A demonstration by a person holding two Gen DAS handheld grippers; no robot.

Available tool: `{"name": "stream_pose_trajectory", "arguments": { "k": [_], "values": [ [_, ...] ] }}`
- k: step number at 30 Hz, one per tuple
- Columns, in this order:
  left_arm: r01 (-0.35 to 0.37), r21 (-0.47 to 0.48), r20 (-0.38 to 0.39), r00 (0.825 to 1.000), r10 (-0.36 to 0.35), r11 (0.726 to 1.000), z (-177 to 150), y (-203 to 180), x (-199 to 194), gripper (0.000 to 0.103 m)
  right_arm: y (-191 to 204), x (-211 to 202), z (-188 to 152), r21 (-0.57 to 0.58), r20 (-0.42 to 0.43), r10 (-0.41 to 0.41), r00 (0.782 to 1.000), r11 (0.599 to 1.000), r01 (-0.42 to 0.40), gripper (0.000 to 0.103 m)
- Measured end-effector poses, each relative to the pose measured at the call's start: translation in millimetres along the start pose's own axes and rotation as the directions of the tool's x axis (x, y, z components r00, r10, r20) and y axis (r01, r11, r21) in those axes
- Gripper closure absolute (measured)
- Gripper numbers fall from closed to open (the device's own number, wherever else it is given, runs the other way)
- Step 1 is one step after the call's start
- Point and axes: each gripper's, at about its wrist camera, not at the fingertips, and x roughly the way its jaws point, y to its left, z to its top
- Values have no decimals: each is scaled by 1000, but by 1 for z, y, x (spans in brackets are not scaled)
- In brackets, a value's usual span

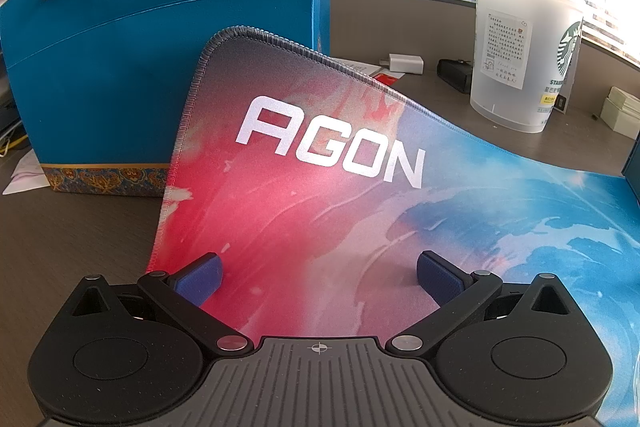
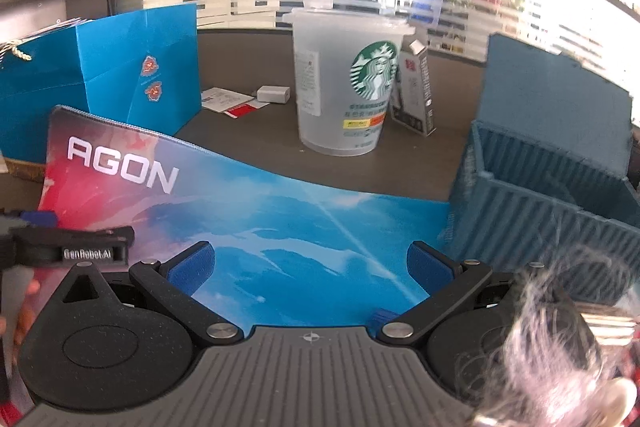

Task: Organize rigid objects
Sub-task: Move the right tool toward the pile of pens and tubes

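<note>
A red and blue AGON mouse mat (image 1: 320, 187) lies on the brown desk, its far left corner curled up against a blue paper gift bag (image 1: 152, 59). My left gripper (image 1: 320, 277) hovers open over the mat's red part with nothing between its blue pads. My right gripper (image 2: 312, 267) is open too, above the mat's (image 2: 280, 227) blue part. A frosted Starbucks cup (image 2: 340, 83) stands beyond the mat, also seen in the left wrist view (image 1: 520, 55). A blue ribbed bin (image 2: 552, 195) sits at the right. The left gripper's body (image 2: 68, 247) shows at the left edge.
Behind the cup lean a small grey carton (image 2: 416, 91), a white charger (image 2: 274, 94), and papers (image 2: 224, 99). A black object (image 1: 454, 75) and white boxes (image 1: 622, 111) lie near the cup. A fuzzy grey thing (image 2: 560, 339) blocks the lower right. Blinds run behind the desk.
</note>
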Motion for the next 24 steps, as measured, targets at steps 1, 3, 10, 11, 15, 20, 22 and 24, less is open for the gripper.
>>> {"name": "stream_pose_trajectory", "arguments": {
  "k": [1, 3, 10, 11, 15, 20, 22, 24],
  "values": [
    [0, 0, 0, 1000, 0, 1000, 0, 0, 0, 0, -4, -6, -1, -13, 6, 1, 1000, 1000, -1, 0],
    [0, 0, 0, 1000, 0, 1000, 0, 0, 0, 0, -14, -18, -6, -34, 16, -2, 1000, 999, 2, 0],
    [7, -25, 25, 1000, -6, 1000, 1, -2, -15, 0, -61, -61, -28, -112, 25, 59, 998, 992, -56, 0],
    [13, -30, 52, 999, -12, 999, 1, -3, -22, 0, -69, -70, -33, -150, 29, 78, 997, 986, -73, 0],
    [70, -10, 117, 991, -68, 998, -3, -16, -51, 0, -103, -97, -55, -291, 20, 106, 994, 952, -95, 0],
    [211, 32, 140, 967, -213, 977, -12, -42, -72, 0, -146, -119, -80, -309, -55, 173, 983, 933, -182, 0],
    [240, 57, 150, 957, -246, 969, -16, -53, -76, 0, -158, -122, -94, -295, -101, 231, 968, 922, -251, 0],
    [250, 82, 163, 952, -260, 965, -23, -64, -80, 0, -166, -123, -106, -266, -132, 268, 954, 918, -295, 0]
  ]
}}
